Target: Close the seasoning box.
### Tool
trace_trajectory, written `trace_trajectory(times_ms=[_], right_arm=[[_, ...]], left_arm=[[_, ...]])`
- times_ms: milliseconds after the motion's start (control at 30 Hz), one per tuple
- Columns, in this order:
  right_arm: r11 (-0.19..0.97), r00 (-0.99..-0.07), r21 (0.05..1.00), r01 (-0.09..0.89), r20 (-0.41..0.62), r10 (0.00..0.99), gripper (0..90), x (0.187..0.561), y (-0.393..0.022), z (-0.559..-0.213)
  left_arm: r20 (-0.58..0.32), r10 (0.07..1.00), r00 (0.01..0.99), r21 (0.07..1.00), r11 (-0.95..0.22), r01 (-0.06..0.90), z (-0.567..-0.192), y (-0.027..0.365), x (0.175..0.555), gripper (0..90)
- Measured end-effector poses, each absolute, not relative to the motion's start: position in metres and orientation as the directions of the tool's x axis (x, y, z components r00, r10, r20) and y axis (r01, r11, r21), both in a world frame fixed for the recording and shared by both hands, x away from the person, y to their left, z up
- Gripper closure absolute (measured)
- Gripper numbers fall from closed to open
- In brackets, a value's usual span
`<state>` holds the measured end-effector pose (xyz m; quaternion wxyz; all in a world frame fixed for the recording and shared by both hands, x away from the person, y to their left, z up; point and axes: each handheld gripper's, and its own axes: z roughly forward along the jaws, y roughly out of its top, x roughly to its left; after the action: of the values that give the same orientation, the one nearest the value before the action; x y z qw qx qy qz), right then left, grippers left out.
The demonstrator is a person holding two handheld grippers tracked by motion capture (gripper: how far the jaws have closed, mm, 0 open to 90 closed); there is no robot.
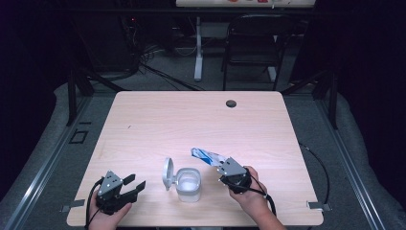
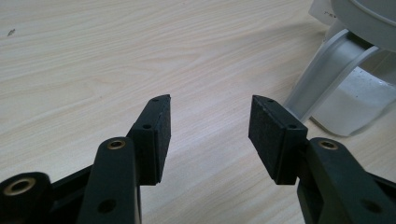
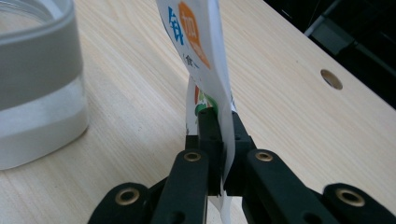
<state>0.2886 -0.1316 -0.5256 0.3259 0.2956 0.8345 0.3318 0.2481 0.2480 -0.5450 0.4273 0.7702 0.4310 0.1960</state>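
Right gripper (image 1: 221, 166) is pinching a packet (image 1: 207, 155) flat, likely a sachet, its length pointing away; open jar (image 1: 188, 184) sitting just left. Left gripper (image 1: 136, 186) idling wide open, empty.

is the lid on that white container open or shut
Open. The lid stands flipped up at the left side of the container, and in the high view the container's mouth is uncovered.

Left gripper (image 1: 128, 186) low near table edge, jaws apart; right gripper (image 1: 221, 166) jaws clamped together, pointing up-left
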Motion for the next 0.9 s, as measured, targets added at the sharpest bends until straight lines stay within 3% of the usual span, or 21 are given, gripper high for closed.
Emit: trace_trajectory(times_ms=[300,900], right_arm=[[0.485,-0.57,0.798,0.357,-0.225,0.79,89.6,0.297,-0.152,-0.533],[0.383,-0.51,0.821,0.423,-0.134,0.849,88.9,0.303,-0.179,-0.546]], left_arm=[[-0.069,0.832,0.551,0.824,-0.264,0.501,-0.546,0.248,0.248,49.8],[-0.07,0.834,0.548,0.819,-0.266,0.509,-0.548,0.247,0.249,49.8]])
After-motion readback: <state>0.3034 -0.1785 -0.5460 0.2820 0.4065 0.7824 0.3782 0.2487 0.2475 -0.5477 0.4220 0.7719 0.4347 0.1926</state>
